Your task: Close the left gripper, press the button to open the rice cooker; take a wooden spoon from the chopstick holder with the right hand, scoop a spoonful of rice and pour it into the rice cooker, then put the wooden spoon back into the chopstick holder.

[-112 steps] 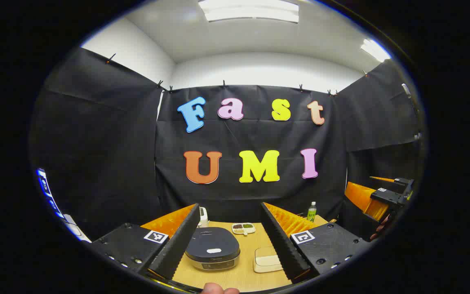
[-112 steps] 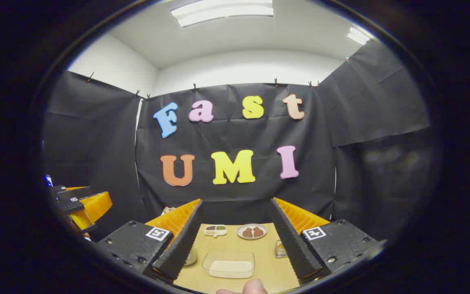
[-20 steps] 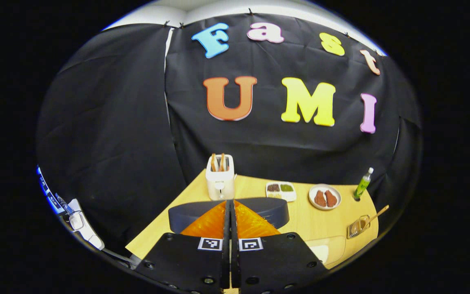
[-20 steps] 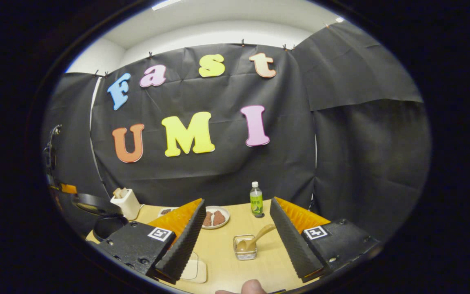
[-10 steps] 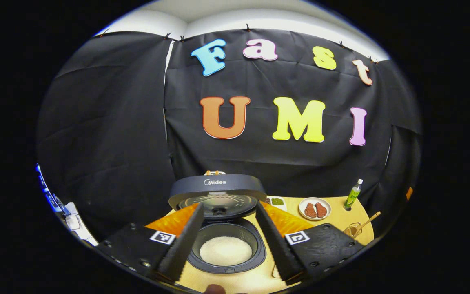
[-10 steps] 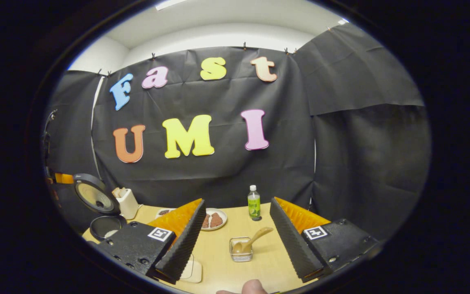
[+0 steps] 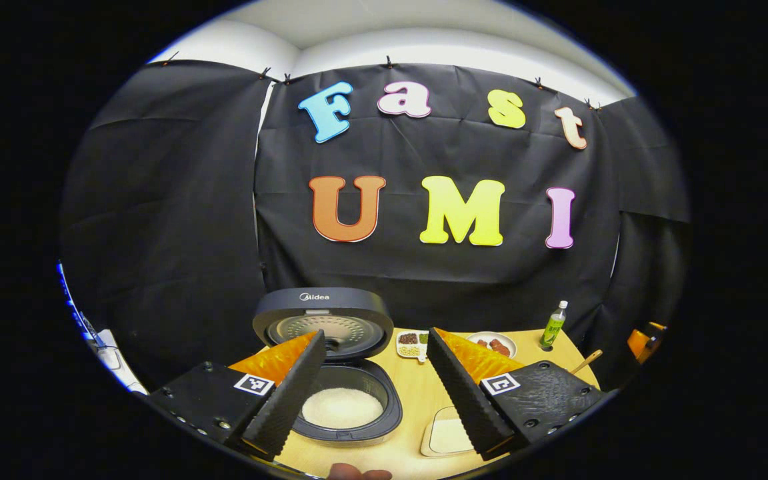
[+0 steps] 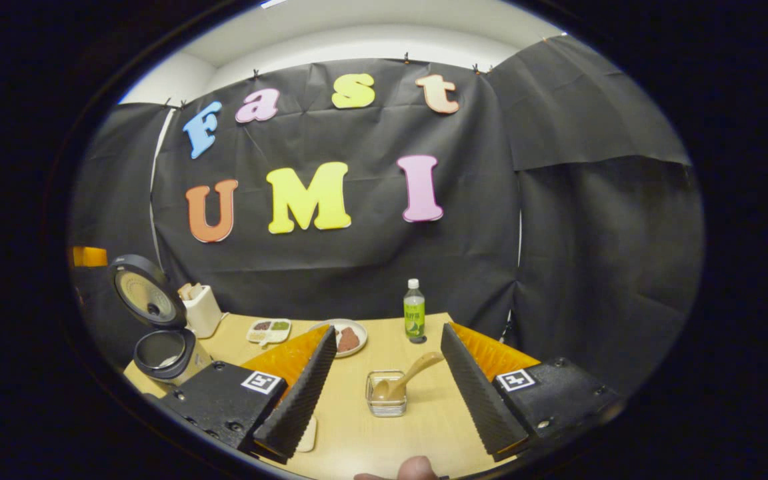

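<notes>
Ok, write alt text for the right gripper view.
The open right gripper points at a wooden spoon leaning in a small clear holder on a wooden table. Behind them stand a green bottle and a plate of food; at far left sits a rice cooker with its lid up.

A light wooden table point(image 8: 424, 407) is carrying everything. In the right gripper view, the rice cooker point(image 8: 161, 353) is standing open at nine o'clock, a white toaster point(image 8: 201, 310) just behind it. A divided dish point(image 8: 268, 329) and a plate point(image 8: 344, 337) are sitting toward eleven, a green bottle point(image 8: 414, 313) at twelve. The chopstick holder point(image 8: 386, 393) (wooden spoon point(image 8: 407, 380) leaning in it) is standing centrally; a flat rice container point(image 7: 447, 437) is lying nearer.
</notes>
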Tool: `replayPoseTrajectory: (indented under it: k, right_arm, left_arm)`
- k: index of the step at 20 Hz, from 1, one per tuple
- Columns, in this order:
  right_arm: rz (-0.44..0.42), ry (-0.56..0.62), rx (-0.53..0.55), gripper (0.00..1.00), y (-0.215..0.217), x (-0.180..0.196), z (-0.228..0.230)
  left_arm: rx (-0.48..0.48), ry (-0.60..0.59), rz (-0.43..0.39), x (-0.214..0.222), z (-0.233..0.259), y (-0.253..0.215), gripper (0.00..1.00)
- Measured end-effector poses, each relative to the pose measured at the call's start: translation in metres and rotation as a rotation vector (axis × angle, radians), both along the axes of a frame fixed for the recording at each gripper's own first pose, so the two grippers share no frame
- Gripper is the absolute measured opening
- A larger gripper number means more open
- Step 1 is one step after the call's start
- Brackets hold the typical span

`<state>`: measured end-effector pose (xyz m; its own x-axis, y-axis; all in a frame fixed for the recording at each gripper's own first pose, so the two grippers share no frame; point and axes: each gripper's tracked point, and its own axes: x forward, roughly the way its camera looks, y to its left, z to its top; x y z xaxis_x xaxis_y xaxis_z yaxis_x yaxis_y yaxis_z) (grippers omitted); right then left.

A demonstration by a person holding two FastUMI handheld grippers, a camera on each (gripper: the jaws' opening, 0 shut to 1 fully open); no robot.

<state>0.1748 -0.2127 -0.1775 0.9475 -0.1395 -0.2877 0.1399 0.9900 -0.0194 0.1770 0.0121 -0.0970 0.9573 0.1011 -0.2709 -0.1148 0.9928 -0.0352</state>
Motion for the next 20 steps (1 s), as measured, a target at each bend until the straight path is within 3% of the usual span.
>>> replayPoseTrajectory:
  k: [7,15,17,18,20]
  right_arm:
    - [0.009,0.107,0.058,0.97,-0.025,0.033,-0.070]
    - [-0.014,0.260,0.145,1.00,-0.058,0.090,-0.169]
    - [-0.016,0.289,0.143,0.92,-0.065,0.105,-0.186]
    - [0.000,0.292,0.141,0.94,-0.066,0.113,-0.193]
    - [0.025,0.319,0.158,0.78,-0.066,0.122,-0.204]
  left_arm:
    - [0.006,-0.010,-0.038,-0.013,-0.004,-0.029,0.98]
    - [0.027,0.024,-0.026,-0.010,-0.017,-0.047,0.98]
    - [0.036,0.043,-0.003,-0.011,-0.022,-0.042,0.97]
    - [0.043,0.060,0.009,-0.013,-0.025,-0.039,0.97]
    - [0.046,0.077,0.036,-0.015,-0.027,-0.033,0.97]
